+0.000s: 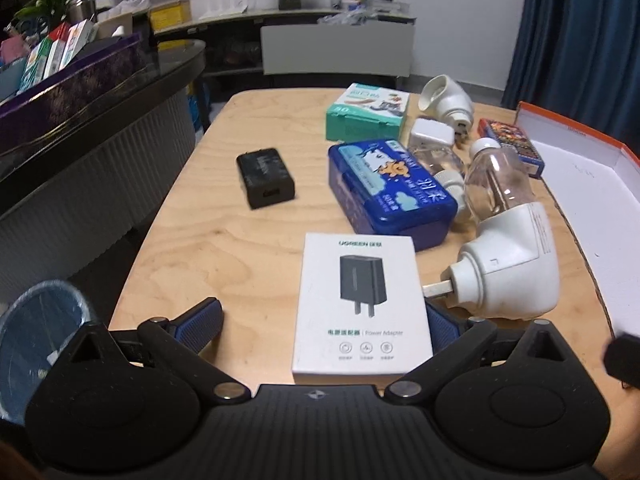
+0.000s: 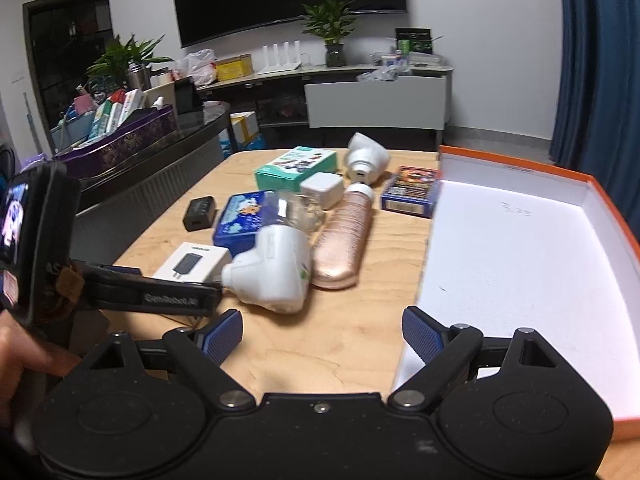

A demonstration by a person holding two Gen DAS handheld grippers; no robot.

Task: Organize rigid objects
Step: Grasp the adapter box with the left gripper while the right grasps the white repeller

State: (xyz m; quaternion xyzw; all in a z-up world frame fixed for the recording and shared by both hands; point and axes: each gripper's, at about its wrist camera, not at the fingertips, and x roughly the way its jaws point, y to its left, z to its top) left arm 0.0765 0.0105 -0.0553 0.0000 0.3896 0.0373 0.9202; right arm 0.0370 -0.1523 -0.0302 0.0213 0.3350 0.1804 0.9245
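Note:
My left gripper [image 1: 320, 324] is open low over the wooden table [image 1: 224, 256]. A white power adapter box [image 1: 360, 304] lies flat between its blue fingers, close to the right one and apart from the left. A white plug-in device [image 1: 508, 268] sits just right of that box. My right gripper [image 2: 322, 334] is open with only bare table between its fingers, beside the open orange-rimmed white box [image 2: 520, 260]. Ahead of it lie the plug-in device [image 2: 276, 272], a rose-gold bottle [image 2: 344, 236] and the adapter box [image 2: 192, 262].
Farther back lie a black charger [image 1: 265, 178], a blue tin [image 1: 390, 192], a teal box [image 1: 366, 114], a clear bottle [image 1: 492, 182], a white charger cube [image 1: 432, 132], a second white device [image 1: 446, 98] and a card box [image 1: 512, 140]. A dark counter [image 1: 100, 128] runs along the left. A hand [image 2: 24, 344] is at the left edge.

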